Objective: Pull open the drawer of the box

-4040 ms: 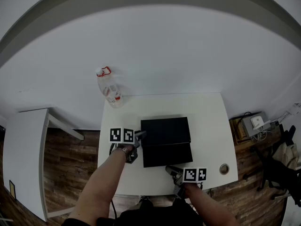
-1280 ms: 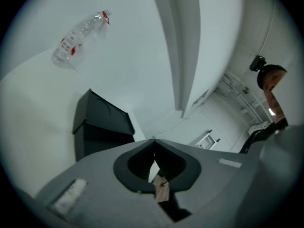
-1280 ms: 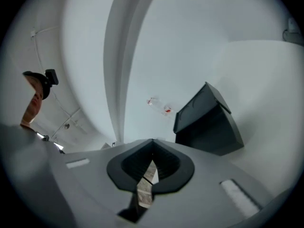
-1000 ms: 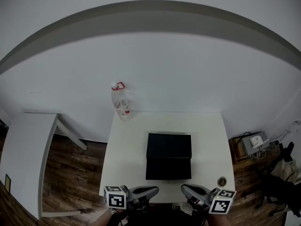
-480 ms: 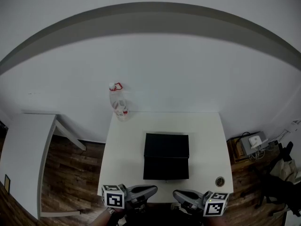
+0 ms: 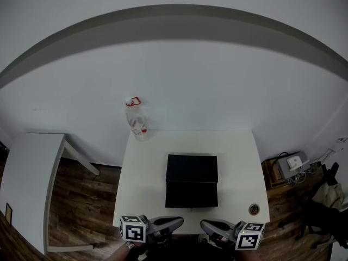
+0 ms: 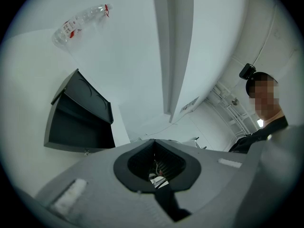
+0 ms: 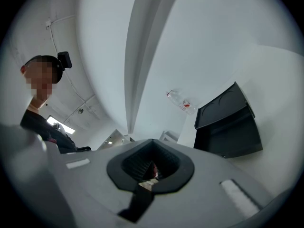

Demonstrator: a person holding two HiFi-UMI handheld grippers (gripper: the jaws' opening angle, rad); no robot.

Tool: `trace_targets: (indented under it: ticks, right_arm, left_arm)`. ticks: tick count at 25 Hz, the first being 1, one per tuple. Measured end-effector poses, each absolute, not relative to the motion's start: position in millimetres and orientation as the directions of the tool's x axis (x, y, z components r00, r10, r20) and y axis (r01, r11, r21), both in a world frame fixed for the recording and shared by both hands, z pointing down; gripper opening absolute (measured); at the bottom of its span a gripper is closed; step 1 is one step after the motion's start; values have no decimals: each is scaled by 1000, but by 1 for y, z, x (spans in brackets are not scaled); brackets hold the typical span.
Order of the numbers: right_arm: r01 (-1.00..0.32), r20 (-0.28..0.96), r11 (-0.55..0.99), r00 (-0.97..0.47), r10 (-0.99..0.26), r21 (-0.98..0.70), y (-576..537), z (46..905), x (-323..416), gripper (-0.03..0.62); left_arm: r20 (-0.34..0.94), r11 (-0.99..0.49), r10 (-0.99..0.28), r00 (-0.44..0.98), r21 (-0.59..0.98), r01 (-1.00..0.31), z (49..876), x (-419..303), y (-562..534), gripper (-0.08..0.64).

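A white desk (image 6: 141, 173) carries a black box (image 6: 191, 169) at its middle. The box's drawer (image 6: 191, 194) stands pulled out toward the near edge. A clear plastic bottle (image 6: 136, 118) stands at the far left corner, well apart from the box. The left gripper (image 6: 180, 220) and right gripper (image 6: 203, 224) hover at the near edge, clear of the drawer, each with jaws closed on nothing.

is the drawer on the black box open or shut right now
Open: in the head view the drawer sticks out from the near side of the black box, its inside showing.
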State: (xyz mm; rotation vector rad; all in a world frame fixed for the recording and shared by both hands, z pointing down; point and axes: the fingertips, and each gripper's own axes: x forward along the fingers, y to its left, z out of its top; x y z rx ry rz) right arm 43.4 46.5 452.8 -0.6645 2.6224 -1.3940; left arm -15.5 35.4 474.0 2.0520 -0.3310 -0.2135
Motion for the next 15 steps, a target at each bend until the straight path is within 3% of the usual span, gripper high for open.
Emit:
trace_targets:
  ticks: [15]
  right_arm:
    - [-333, 115, 483, -898, -425, -810, 51, 453, 44, 3]
  left_arm:
    - [-8, -448, -325, 946, 882, -147, 475, -15, 40, 2]
